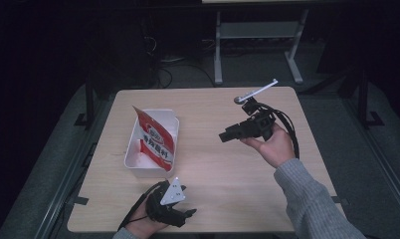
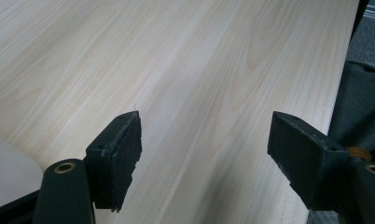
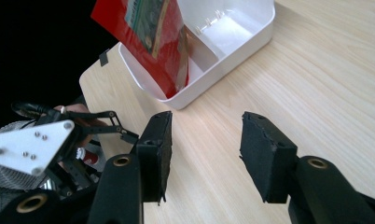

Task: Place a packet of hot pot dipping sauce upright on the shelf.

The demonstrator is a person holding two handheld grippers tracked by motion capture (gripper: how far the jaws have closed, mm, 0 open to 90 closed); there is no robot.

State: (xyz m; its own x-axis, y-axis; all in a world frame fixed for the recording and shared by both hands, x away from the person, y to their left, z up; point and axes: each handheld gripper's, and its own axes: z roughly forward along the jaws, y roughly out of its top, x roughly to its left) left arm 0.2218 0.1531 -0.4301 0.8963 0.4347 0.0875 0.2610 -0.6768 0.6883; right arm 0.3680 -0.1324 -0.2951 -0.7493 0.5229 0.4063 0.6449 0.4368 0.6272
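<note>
high view: one red packet stands tilted in one white bin at the table's left. right gripper hovers mid-table, aimed at it; left gripper rests at the near edge.

left gripper view: jaws wide apart over bare wood, nothing between.

right gripper view: jaws apart, empty, facing the packet and bin. risk, i'd say: a low approach bumps the rim, or a pinch on the leaning packet tips it over.
</note>
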